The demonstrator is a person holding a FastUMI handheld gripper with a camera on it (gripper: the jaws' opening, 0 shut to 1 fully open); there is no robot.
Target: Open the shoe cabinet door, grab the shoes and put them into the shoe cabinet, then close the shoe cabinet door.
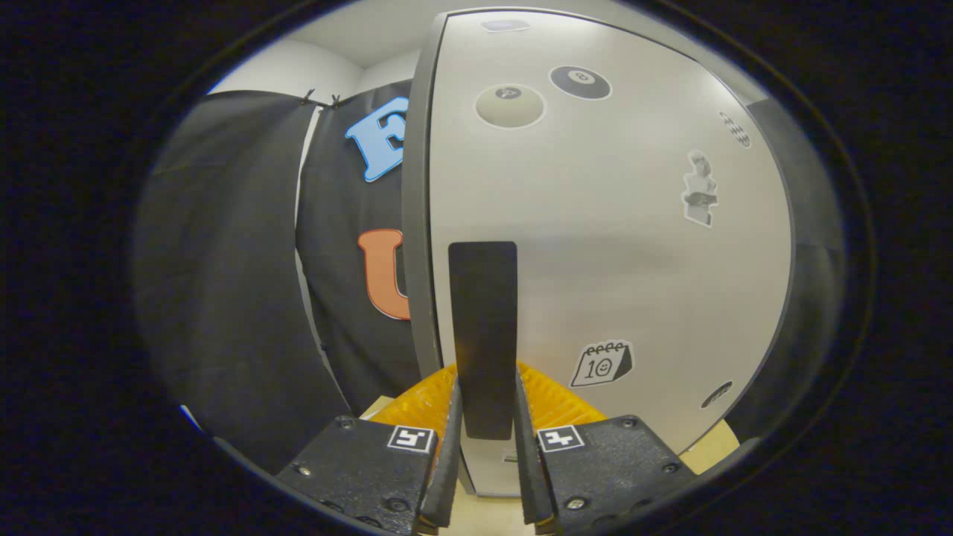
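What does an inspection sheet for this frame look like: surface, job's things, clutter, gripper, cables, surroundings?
Surface: pale floor or base under the fingers; too little visible to judge.
Job's things: grey cabinet door close ahead, its left edge towards the camera; dark upright handle on it. Whether the door is fully closed cannot be told.
Clutter: stickers on the door.
Gripper: gripper with both fingers flanking the handle's lower end, apparently pressing on it.
Cables: nothing seen.
Surroundings: black cloth wall to the left of the door, white wall above it.
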